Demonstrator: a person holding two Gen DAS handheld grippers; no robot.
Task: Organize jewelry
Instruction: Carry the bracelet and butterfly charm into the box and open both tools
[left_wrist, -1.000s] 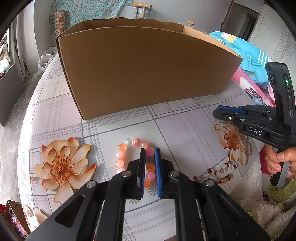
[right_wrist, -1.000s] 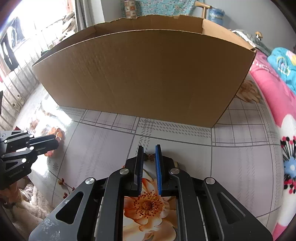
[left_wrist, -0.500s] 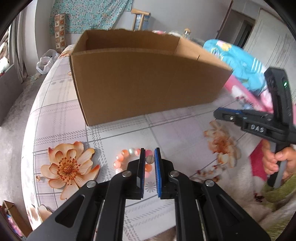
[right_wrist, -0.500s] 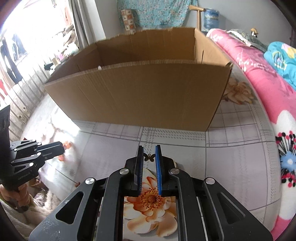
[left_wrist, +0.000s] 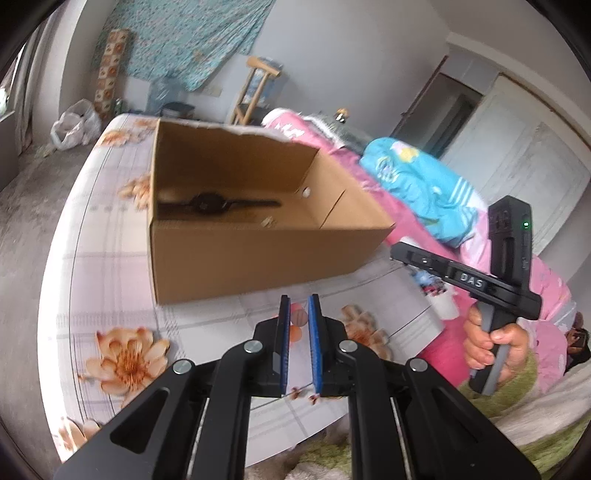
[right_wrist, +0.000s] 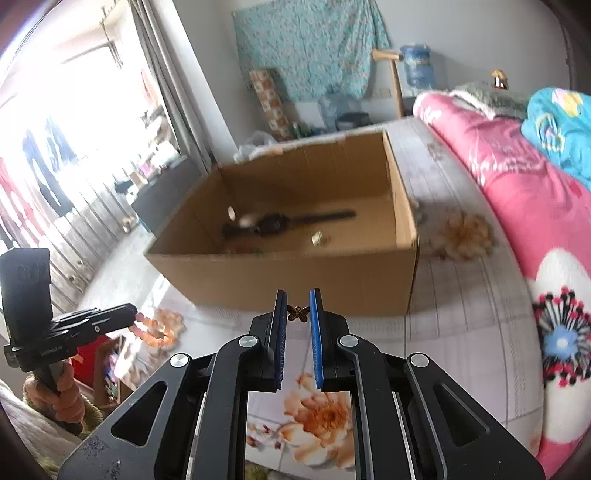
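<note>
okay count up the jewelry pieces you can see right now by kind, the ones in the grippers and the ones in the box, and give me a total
Bead bracelet, hanging from the left gripper: 1
Butterfly charm, pinched in the right gripper: 1
Black wristwatch, lying in the cardboard box: 1
Small pale bits in the box, too blurred to name: left out
Total: 3

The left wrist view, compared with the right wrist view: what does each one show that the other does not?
Only the left wrist view shows a door behind the bed. Only the right wrist view shows the butterfly charm in the right claw, the bead bracelet hanging from the left claw, and hanging clothes. Both show the cardboard box with a watch inside.
</note>
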